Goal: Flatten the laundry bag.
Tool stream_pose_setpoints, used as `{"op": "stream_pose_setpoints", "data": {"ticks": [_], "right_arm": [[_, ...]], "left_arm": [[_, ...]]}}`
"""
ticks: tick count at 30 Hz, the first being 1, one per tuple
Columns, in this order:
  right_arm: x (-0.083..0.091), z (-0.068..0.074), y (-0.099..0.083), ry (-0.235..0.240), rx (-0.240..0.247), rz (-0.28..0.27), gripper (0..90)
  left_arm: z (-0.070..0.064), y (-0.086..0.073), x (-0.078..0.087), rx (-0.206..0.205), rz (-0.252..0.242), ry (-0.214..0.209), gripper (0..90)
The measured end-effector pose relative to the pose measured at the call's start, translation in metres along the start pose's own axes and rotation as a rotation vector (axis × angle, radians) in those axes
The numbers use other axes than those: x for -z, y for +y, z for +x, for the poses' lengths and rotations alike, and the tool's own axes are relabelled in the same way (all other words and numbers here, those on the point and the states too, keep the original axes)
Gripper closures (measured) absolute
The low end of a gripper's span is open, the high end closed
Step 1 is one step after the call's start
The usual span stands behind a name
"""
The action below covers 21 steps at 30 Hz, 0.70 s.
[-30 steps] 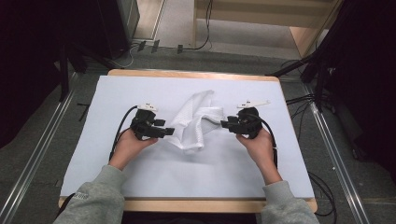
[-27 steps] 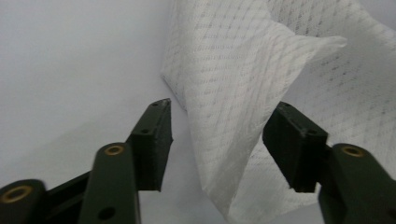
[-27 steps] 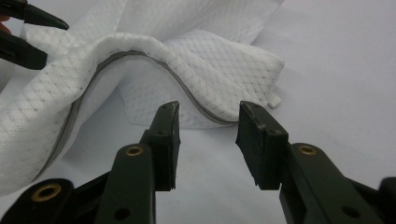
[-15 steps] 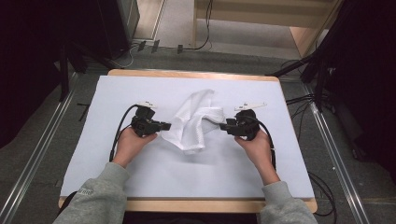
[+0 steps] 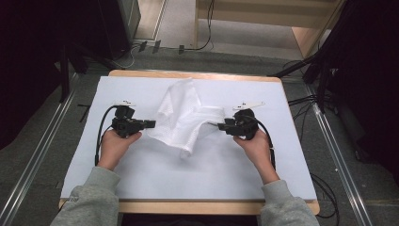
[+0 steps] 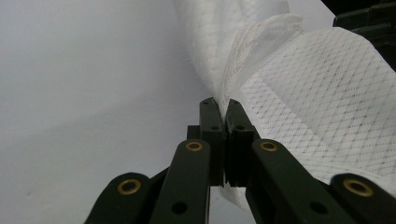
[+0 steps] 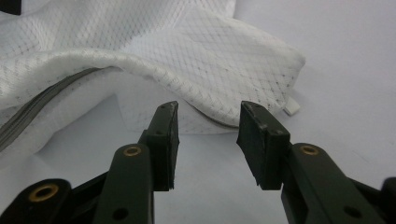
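A white mesh laundry bag (image 5: 186, 118) lies crumpled in the middle of the table. My left gripper (image 5: 151, 124) is at its left edge. In the left gripper view the left gripper (image 6: 220, 105) is shut on a bunched fold of the bag (image 6: 317, 93). My right gripper (image 5: 220, 125) is at the bag's right edge. In the right gripper view the right gripper (image 7: 209, 116) stands open just short of the bag (image 7: 210, 60), with nothing between its pads. A grey zipper (image 7: 42, 109) runs along the bag's underside, and a small white tab (image 7: 292, 107) sticks out at its corner.
A white sheet (image 5: 197, 179) covers the wooden table (image 5: 211, 206). Cables (image 5: 99, 136) trail from both grippers. Metal rails (image 5: 33, 165) run along the floor on both sides, and dark equipment stands beyond the table's far corners.
My left gripper has drawn to the left with the bag's edge, spreading the bag wider. The right gripper has shifted slightly left and toward the person.
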State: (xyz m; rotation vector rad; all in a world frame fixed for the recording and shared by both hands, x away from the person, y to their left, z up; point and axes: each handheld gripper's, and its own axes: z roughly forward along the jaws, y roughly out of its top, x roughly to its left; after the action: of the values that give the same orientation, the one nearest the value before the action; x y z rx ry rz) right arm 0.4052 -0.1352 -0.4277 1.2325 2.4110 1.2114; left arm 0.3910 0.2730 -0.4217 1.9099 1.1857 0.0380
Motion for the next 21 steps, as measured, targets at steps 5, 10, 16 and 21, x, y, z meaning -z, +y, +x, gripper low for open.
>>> {"op": "stream_pose_setpoints", "data": {"ticks": [5, 10, 16, 21], "right_arm": [[-0.001, 0.0, 0.003, 0.006, 0.001, -0.007, 59.8], [-0.004, 0.0, 0.004, 0.012, 0.007, -0.007, 59.9], [-0.008, 0.002, 0.007, 0.02, 0.011, 0.0, 60.0], [-0.012, 0.004, 0.007, 0.028, 0.015, 0.013, 60.0]], "left_arm": [[0.01, -0.005, 0.011, 0.032, -0.014, 0.02, 89.5], [0.018, -0.009, 0.02, 0.053, -0.023, 0.037, 89.5], [0.033, -0.014, 0.028, 0.086, -0.033, 0.065, 89.5], [0.045, -0.017, 0.037, 0.117, -0.052, 0.08, 89.5]]}}
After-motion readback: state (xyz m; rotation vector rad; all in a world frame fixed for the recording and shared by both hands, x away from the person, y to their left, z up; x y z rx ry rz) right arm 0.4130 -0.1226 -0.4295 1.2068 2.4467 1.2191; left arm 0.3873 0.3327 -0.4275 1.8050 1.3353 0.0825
